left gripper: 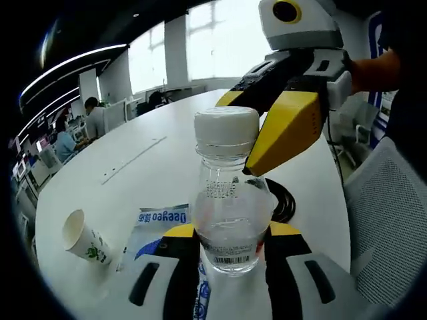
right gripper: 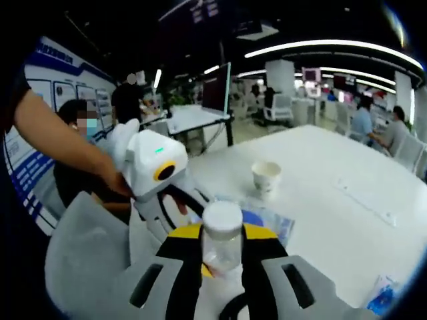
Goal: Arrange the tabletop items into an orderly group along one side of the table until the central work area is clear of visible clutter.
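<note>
A clear plastic bottle (left gripper: 230, 200) with a white cap (right gripper: 222, 217) stands upright over the white table (left gripper: 173, 133). My left gripper (left gripper: 230, 230) is shut on its lower body, a yellow pad pressed on each side. My right gripper (left gripper: 243, 160) comes in from the upper right, its jaws on either side of the cap and neck. In the right gripper view, the right gripper (right gripper: 222, 233) hugs the bottle just under the cap. The left gripper (right gripper: 175, 200), held by a hand, sits to the left. A paper cup (left gripper: 83, 237) (right gripper: 267, 177) and a blue-and-white tissue packet (left gripper: 157, 220) (right gripper: 267, 220) lie beyond.
A black cable (left gripper: 283, 200) coils behind the bottle. A thin pale strip (left gripper: 133, 160) (right gripper: 363, 197) lies farther out on the table, and a small blue packet (right gripper: 383, 293) sits near its edge. A grey mesh chair (left gripper: 387, 220) (right gripper: 87, 253) stands beside the table. People sit at distant desks.
</note>
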Demonstrator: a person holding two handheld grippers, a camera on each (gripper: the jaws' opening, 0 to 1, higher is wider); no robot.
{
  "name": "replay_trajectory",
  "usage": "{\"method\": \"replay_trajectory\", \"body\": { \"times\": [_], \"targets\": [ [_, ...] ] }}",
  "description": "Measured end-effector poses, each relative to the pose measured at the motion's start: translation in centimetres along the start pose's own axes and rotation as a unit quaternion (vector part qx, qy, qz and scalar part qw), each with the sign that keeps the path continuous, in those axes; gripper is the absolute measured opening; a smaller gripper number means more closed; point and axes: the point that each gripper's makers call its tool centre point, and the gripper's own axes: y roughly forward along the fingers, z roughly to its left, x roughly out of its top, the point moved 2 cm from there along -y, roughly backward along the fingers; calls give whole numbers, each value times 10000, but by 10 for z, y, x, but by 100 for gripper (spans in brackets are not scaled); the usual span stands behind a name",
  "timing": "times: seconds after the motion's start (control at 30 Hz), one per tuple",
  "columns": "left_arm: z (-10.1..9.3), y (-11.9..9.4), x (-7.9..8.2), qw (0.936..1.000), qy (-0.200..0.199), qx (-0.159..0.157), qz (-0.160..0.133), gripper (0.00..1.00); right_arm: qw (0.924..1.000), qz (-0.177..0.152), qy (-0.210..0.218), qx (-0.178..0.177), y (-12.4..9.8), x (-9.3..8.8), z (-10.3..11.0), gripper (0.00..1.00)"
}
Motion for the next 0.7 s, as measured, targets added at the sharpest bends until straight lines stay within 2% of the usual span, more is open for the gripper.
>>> {"method": "replay_trajectory", "body": {
  "times": [0.27,0.4,0.53,0.57,0.63,0.7],
  "targets": [
    [0,-1,-3,9993,315,-181,-11,37,9998,120,-149,48,6,0,5,19],
    [3,-1,-3,9999,75,-128,-19,38,9997,65,-229,21,8,2,5,19],
    [1,-1,-3,9999,73,-111,-41,39,9987,-23,-493,96,10,1,5,20],
    [0,0,-3,9999,115,-117,-30,39,9983,-39,-555,145,11,-1,7,21],
    [-3,1,-9,9996,147,-121,201,40,9982,-133,-515,269,15,-1,10,27],
    [-2,2,-10,9995,261,-71,192,39,9981,-34,-524,317,19,-5,12,33]
  ]
}}
